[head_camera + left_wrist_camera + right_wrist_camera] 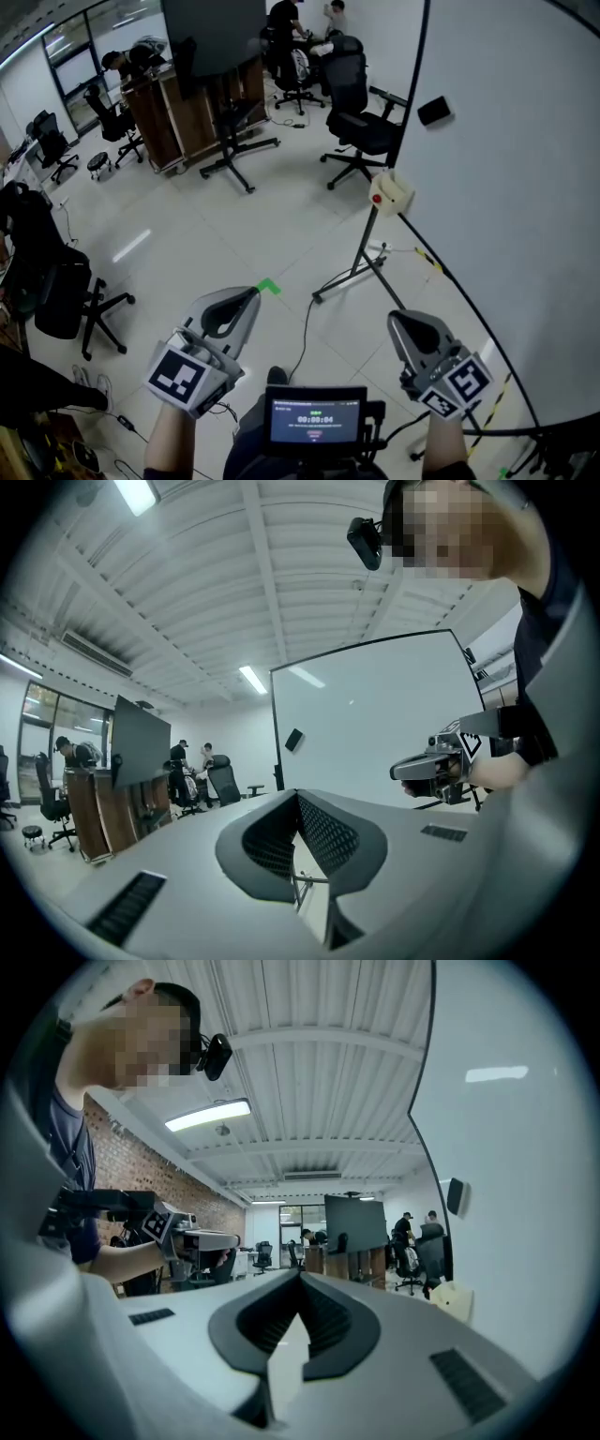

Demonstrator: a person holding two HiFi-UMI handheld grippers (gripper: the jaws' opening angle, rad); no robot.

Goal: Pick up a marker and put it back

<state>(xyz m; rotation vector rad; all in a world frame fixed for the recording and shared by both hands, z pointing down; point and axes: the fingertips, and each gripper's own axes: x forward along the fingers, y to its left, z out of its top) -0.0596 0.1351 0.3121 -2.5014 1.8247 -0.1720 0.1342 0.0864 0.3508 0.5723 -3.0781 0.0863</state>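
Before the whiteboard (525, 234), left gripper (251, 294) and right gripper (395, 320) are held level, jaws together on nothing. No marker can be made out; a cream box (392, 192) at the whiteboard's edge, its probable seat, lies ahead, nearer the right gripper.

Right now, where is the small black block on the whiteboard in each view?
Head view: black block upper right, on the whiteboard.
Left gripper view: near centre, by the board's left edge.
Right gripper view: right of centre.
Shared landmark: the dark screen, left of the board in all three.
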